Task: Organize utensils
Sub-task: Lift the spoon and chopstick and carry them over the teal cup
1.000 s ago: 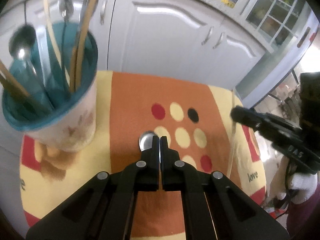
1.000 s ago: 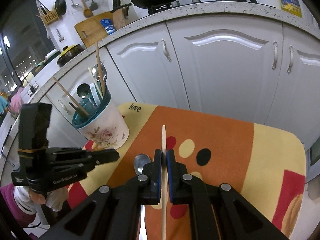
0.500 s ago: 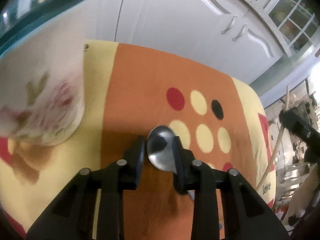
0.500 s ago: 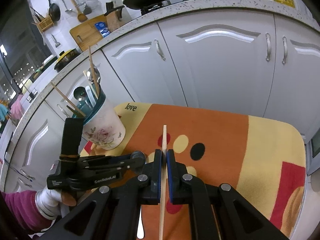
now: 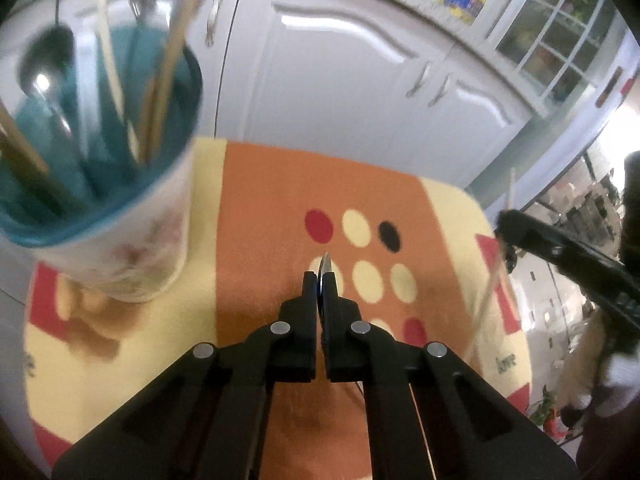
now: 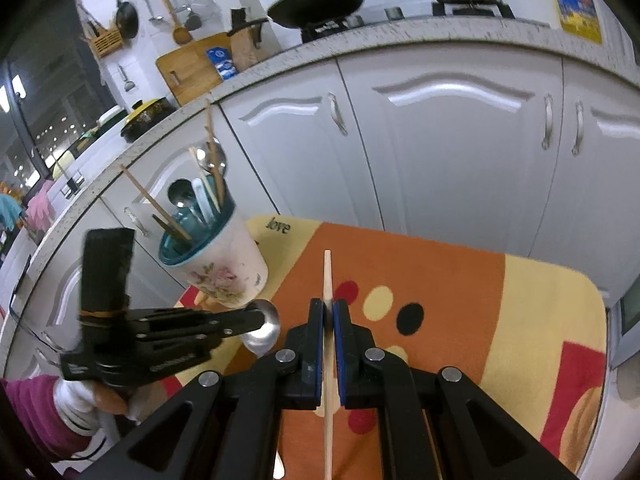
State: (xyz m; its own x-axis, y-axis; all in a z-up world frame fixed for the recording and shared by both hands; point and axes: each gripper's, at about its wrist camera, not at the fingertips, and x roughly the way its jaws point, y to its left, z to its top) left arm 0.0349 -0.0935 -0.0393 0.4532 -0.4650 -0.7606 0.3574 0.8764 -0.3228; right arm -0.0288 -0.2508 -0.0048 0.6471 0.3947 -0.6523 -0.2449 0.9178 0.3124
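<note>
A white floral cup [image 5: 132, 248] with a teal inside holds several spoons and chopsticks at the left of the patterned mat [image 5: 272, 208]. My left gripper [image 5: 319, 280] hangs above the mat's middle. Its jaws are closing tight on a metal spoon [image 5: 326, 266], which is seen edge-on there. In the right wrist view the spoon's bowl [image 6: 264, 330] sticks out of the left gripper [image 6: 256, 316], clear of the mat and in front of the cup [image 6: 224, 268]. My right gripper [image 6: 328, 308] is shut on a wooden chopstick [image 6: 327, 272] that points forward over the mat.
White cabinet doors [image 6: 460, 152] stand close behind the mat. A counter above them carries a pan [image 6: 316, 0], a pot and a yellow oil bottle [image 6: 576, 4]. A person's sleeve and gloved hand [image 6: 68, 404] hold the left gripper. The right gripper [image 5: 560, 248] reaches in from the right.
Half a second ago the left jaws stood open around the spoon's bowl low over the mat. They have since shut on it and lifted back, and the cup is in view again. The right gripper has kept still.
</note>
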